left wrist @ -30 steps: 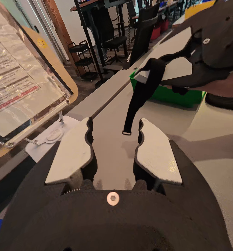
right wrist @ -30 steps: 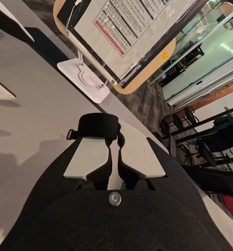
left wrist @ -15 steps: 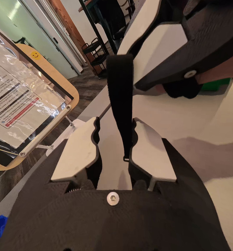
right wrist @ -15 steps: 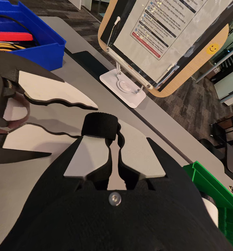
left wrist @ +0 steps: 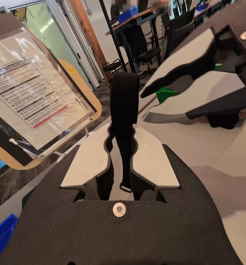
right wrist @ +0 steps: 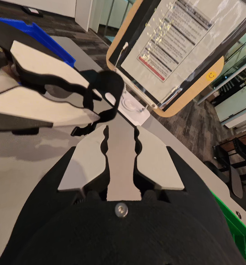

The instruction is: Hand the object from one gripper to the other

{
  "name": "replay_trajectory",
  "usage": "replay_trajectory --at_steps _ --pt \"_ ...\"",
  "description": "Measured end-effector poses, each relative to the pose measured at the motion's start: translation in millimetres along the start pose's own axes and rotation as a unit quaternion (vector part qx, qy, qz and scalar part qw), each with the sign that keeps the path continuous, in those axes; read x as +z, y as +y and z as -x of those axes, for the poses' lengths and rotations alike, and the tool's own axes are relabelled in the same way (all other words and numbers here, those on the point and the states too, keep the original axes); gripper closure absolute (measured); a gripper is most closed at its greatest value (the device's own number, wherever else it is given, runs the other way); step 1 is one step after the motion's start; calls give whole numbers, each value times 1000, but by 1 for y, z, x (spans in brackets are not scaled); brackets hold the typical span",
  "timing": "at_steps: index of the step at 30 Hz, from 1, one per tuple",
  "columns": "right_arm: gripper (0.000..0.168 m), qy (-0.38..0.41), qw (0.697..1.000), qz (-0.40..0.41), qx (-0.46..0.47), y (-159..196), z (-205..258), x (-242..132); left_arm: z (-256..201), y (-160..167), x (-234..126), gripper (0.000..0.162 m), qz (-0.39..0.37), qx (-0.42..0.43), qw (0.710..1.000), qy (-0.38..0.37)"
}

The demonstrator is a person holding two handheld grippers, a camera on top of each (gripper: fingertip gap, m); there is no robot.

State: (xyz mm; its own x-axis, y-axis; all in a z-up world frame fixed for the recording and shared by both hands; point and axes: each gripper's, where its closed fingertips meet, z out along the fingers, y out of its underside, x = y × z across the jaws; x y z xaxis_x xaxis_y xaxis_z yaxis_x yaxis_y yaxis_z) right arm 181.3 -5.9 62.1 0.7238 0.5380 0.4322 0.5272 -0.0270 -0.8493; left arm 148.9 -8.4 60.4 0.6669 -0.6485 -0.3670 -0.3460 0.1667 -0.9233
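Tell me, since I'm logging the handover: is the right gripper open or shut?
Open. The right gripper has bare grey table between its fingers; the black fabric strap sits in the left gripper.

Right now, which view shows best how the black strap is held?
The left wrist view: the black strap stands pinched between the left gripper tips. The right wrist view shows it sideways, looped and blurred, its own jaws open and empty.

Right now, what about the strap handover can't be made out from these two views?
- Left wrist view: whether the left claw pinches the black strap tightly; the pads' inner faces are hidden.
- Right wrist view: the strap's buckle end is motion-blurred.
- Both views: the sign is glare-washed.
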Motion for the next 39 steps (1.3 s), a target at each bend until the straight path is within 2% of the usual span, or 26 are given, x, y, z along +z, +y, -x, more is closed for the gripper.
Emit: replay_trajectory --at_steps 1,4,6,9,12,14,17,19,21,26,27,28,29,30,31,32,33,36,37,39 --pt "130 -4 1000 -17 0 -5 2 -2 8 -4 -4 141 -8 -11 1000 -3" --pt "129 -40 997 -64 -3 -20 13 -9 32 -16 -21 140 -34 -50 998 -6" --pt "128 -90 991 -95 -8 -28 28 -13 41 -27 -35 140 -65 -96 993 23" --pt "119 -181 973 -142 -23 -37 54 -19 43 -49 -60 141 -119 -181 969 116" --pt "113 -259 951 -166 0 -40 73 -23 40 -73 -87 140 -181 -255 923 223" --pt "111 -320 927 -188 51 -47 83 -29 42 -80 -98 140 -204 -269 909 246" --pt "108 -399 874 -212 178 -61 91 -35 46 -83 -103 140 -213 -259 913 234" --pt "108 -435 828 -229 272 -69 94 -35 45 -87 -107 140 -224 -263 906 243" --pt "108 -449 802 -231 319 -70 97 -30 42 -88 -107 140 -222 -268 904 249" --pt "106 -414 830 -228 296 -65 106 -19 32 -88 -102 140 -213 -255 910 249" --pt "110 -414 830 -234 290 -66 107 -22 29 -89 -101 140 -211 -254 910 251" --pt "136 -420 828 -242 282 -68 107 -26 28 -88 -100 140 -209 -254 910 254" --pt "145 -420 826 -250 279 -69 105 -29 29 -87 -99 140 -207 -256 911 247" --pt "146 -414 830 -248 280 -68 101 -28 33 -87 -99 139 -209 -257 913 237" --pt "146 -413 834 -242 275 -67 97 -28 39 -86 -99 124 -211 -255 918 220" --pt "146 -408 841 -234 267 -65 92 -27 48 -84 -98 99 -204 -250 928 188" --pt "147 -392 855 -226 255 -62 84 -25 58 -78 -96 88 -188 -228 944 147" --pt "147 -313 917 -168 182 -43 57 -12 77 -66 -101 84 -146 -106 983 34" --pt "147 -293 932 -140 162 -34 50 -9 76 -65 -103 86 -134 -64 989 17" --pt "147 -283 943 -88 153 -19 39 -6 61 -59 -100 88 -101 15 995 15"
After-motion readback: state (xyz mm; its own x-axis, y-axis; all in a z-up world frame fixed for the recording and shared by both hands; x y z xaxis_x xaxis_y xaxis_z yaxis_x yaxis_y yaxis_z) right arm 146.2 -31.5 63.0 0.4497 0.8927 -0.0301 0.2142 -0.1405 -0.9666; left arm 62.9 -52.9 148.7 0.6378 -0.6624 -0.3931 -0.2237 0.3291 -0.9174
